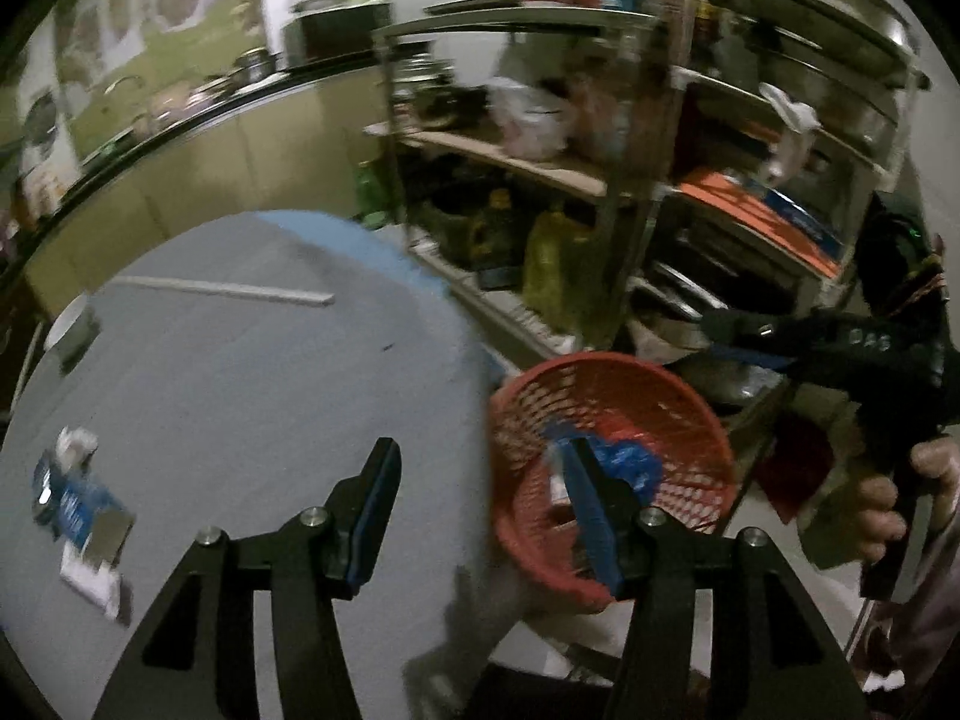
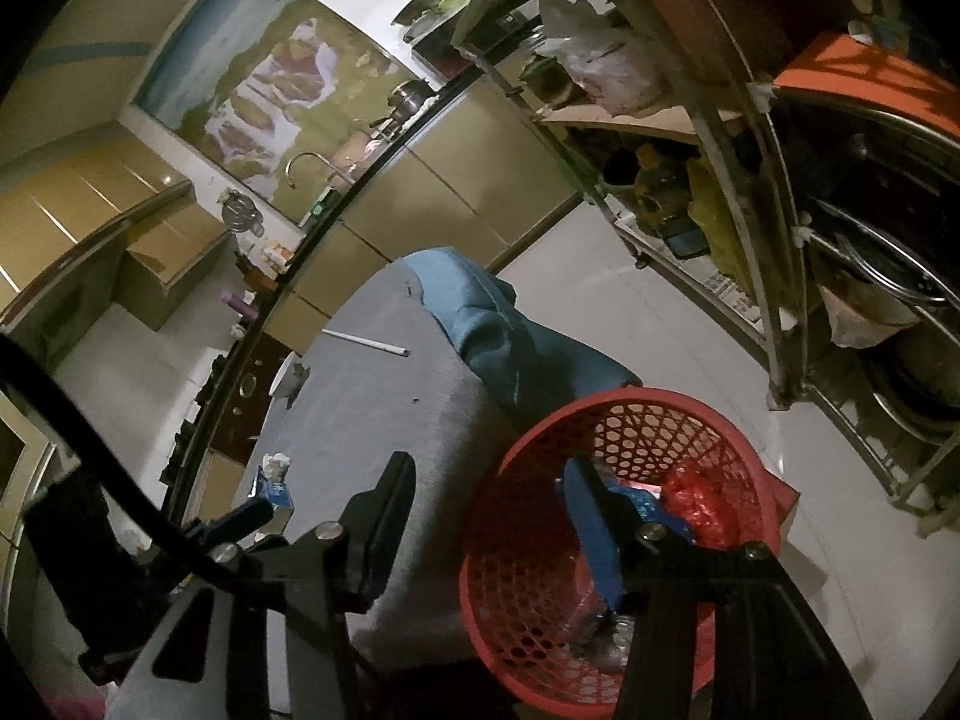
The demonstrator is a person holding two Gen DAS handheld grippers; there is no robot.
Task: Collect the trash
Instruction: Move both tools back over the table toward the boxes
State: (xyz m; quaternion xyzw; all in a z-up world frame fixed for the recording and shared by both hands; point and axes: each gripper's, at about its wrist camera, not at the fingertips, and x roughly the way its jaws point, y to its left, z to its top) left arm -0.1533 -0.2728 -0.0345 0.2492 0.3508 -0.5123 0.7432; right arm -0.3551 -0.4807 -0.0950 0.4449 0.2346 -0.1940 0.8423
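A red mesh basket [image 1: 606,414] stands on the floor beside the grey-covered table [image 1: 252,372]; it also shows in the right wrist view [image 2: 636,420]. It holds a blue wrapper [image 1: 630,462] and red and clear trash [image 2: 696,498]. On the table's left lie a blue carton [image 1: 75,504], crumpled white paper [image 1: 75,441] and a white packet [image 1: 93,585]. My left gripper [image 1: 483,462] is open and empty, straddling the table edge and basket. My right gripper [image 2: 489,480] is open and empty, right finger over the basket. The right gripper also shows in the left wrist view [image 1: 738,330].
A white stick [image 1: 228,291] and a white cup [image 1: 72,324] sit farther back on the table. A metal shelf rack [image 1: 654,192] with bottles, bags and pans stands behind the basket. A blue cloth [image 2: 498,324] hangs over the table's edge. Kitchen counter [image 2: 336,216] runs behind.
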